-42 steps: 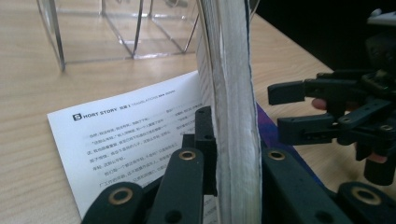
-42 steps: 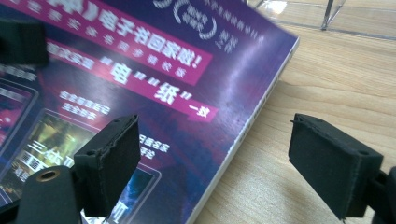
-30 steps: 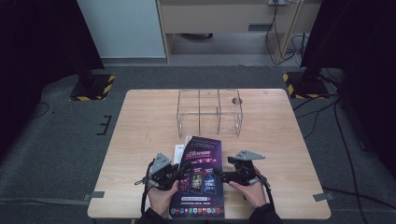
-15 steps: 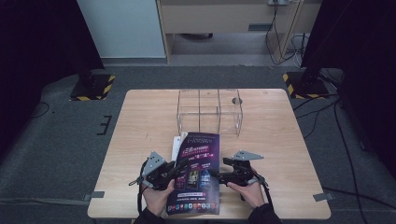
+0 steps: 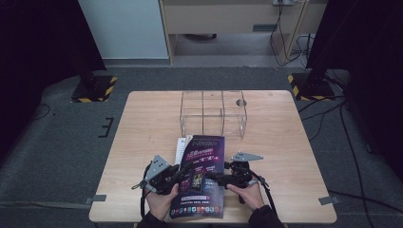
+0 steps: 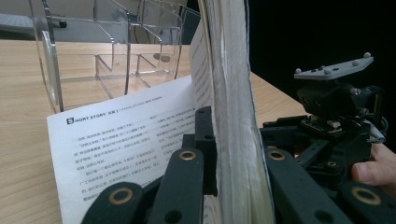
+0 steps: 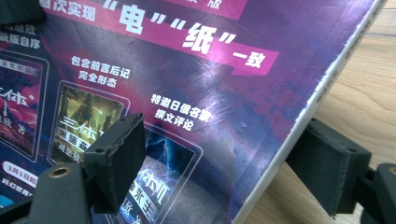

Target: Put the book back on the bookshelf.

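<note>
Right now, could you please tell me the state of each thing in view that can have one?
Magazine: lifted off the table at its left edge, one inner page hanging loose.
Left gripper: shut on the magazine's page edge.
Right gripper: jaws have just been closing, one over the cover, one under the right edge, pads not yet pressing.
Clear acrylic organizer: upright, compartments empty.

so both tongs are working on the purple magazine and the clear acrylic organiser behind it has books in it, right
Not quite: the clear acrylic organiser is empty, as the high view shows. The rest holds: the left tongs are shut on the purple magazine, and the right tongs straddle its other edge, jaws just closing.
</note>
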`<action>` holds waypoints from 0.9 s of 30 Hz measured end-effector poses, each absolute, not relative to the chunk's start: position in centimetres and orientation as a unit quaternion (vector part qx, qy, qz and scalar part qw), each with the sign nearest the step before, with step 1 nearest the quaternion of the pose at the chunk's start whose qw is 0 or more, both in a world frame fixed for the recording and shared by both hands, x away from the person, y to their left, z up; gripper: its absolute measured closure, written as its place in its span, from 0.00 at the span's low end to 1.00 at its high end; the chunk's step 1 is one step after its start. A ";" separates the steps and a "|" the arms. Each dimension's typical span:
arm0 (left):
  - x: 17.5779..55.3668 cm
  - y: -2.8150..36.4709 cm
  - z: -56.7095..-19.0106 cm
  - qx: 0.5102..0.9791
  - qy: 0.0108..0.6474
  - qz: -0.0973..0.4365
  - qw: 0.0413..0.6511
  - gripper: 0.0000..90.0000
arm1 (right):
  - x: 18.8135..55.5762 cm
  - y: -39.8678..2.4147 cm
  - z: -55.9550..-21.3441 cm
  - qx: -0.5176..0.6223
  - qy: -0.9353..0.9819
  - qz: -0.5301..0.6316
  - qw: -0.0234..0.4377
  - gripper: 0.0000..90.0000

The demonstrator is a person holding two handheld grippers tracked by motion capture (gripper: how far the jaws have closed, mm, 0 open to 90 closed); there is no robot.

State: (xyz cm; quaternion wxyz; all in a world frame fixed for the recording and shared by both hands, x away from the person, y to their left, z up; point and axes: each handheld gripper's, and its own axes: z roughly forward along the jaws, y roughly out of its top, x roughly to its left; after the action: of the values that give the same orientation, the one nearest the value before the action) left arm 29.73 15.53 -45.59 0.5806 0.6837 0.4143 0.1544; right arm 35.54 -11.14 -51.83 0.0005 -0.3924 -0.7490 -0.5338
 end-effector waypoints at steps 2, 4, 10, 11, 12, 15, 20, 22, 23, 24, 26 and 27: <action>29.7 15.5 -45.6 0.684 0.413 0.153 0.582 0.92 | 35.6 -11.0 -51.9 -0.390 -0.747 -0.538 0.010 0.28; 29.7 15.5 -45.6 0.683 0.412 0.153 0.583 0.92 | 35.6 -10.9 -51.9 -0.390 -0.745 -0.541 0.020 0.29; 29.7 15.5 -45.7 0.683 0.412 0.151 0.584 0.92 | 35.8 -10.8 -52.1 -0.397 -0.742 -0.540 0.036 0.32; 29.7 15.5 -45.8 0.683 0.412 0.151 0.584 0.92 | 35.8 -10.9 -52.1 -0.400 -0.740 -0.539 0.043 0.34; 29.8 15.5 -45.8 0.684 0.412 0.151 0.583 0.92 | 35.9 -10.9 -52.1 -0.401 -0.739 -0.539 0.047 0.36; 29.8 15.5 -45.8 0.684 0.414 0.151 0.582 0.92 | 36.0 -11.3 -52.0 -0.417 -0.732 -0.535 0.066 0.48; 29.9 15.7 -45.9 0.683 0.419 0.152 0.579 0.92 | 36.1 -11.9 -51.9 -0.429 -0.718 -0.541 0.088 0.65; 29.9 15.7 -46.0 0.683 0.419 0.152 0.579 0.92 | 36.1 -12.0 -51.9 -0.433 -0.713 -0.543 0.094 0.68; 30.0 15.7 -46.0 0.683 0.419 0.153 0.579 0.92 | 36.0 -12.3 -51.7 -0.437 -0.707 -0.546 0.105 0.74; 30.0 15.7 -46.0 0.683 0.419 0.153 0.579 0.92 | 36.0 -12.3 -51.7 -0.437 -0.707 -0.546 0.105 0.74; 30.0 15.8 -46.0 0.682 0.422 0.154 0.578 0.92 | 35.9 -12.5 -51.4 -0.439 -0.700 -0.552 0.116 0.80; 30.0 15.8 -46.0 0.681 0.423 0.155 0.577 0.92 | 35.8 -12.6 -51.3 -0.439 -0.698 -0.553 0.117 0.82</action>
State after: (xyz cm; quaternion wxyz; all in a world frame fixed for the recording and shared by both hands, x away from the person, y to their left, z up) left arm 30.05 15.85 -46.03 0.5771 0.6813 0.4228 0.1551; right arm 35.84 -12.57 -51.33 0.1174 -0.4392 -0.6983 -0.5529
